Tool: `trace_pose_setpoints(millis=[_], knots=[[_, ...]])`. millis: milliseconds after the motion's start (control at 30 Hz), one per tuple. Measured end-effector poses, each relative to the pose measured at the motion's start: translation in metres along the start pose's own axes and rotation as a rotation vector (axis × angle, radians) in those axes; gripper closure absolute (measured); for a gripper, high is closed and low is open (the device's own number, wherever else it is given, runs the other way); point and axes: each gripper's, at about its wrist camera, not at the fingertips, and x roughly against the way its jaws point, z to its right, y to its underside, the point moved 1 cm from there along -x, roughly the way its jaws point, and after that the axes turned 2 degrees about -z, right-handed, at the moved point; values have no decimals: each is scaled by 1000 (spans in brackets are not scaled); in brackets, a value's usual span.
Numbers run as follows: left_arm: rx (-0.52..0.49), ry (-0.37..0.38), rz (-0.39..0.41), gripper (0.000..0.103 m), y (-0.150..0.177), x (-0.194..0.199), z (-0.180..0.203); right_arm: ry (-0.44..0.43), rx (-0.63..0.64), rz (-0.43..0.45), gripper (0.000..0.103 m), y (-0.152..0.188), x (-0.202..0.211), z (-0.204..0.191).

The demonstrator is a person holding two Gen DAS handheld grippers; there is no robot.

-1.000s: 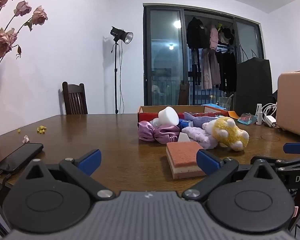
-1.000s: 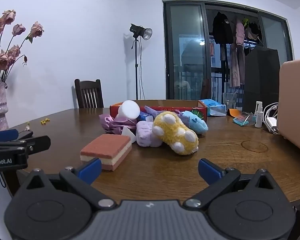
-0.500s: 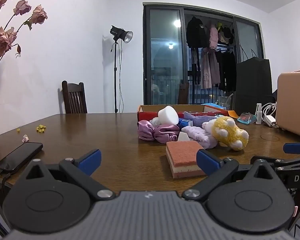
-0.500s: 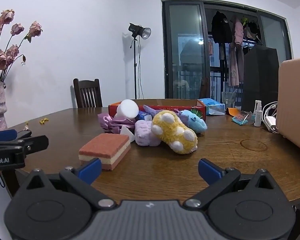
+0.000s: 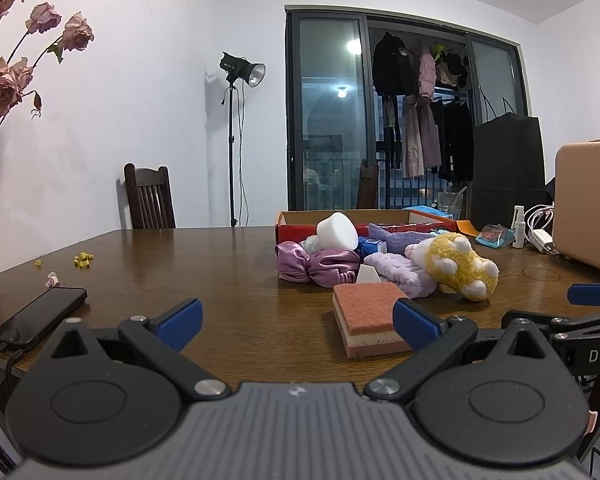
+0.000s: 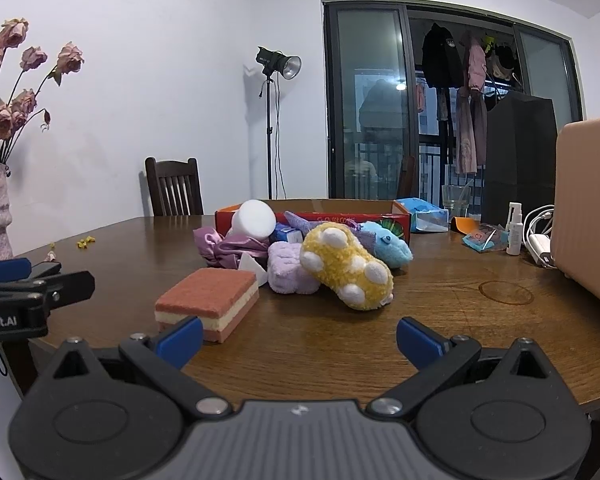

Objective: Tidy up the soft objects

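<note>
The table [image 5: 220,264] carries the whole heap, and by the look of it the sorting has hardly begun: the red cardboard box [image 6: 380,216] stands at the far side and nearly every soft thing lies loose in front of it or leans on its wall. What is inside the box cannot be seen from this low angle.

Largest of the pile is the yellow plush paw [image 6: 346,266], lying ahead of the right gripper [image 6: 298,338] and well apart from its wide-open, empty jaws. The layered sponge [image 5: 370,322] sits nearest, just beyond the left gripper [image 5: 296,322], slightly right of its centre; those jaws are also spread wide and hold nothing. Behind come the lilac towel [image 6: 288,268], the pink satin scrunchie [image 5: 316,266], the blue plush [image 6: 392,246] and the white foam cylinder [image 5: 337,232]
</note>
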Motion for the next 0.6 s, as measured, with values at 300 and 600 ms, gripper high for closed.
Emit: trace_pose_setpoints(millis=[300, 600], knots=[[-2, 2, -6, 0, 0, -1, 2, 1, -2, -3, 0, 1, 1, -1], [-3, 3, -4, 0, 0, 0, 3, 5, -9, -3, 0, 2, -1, 0]])
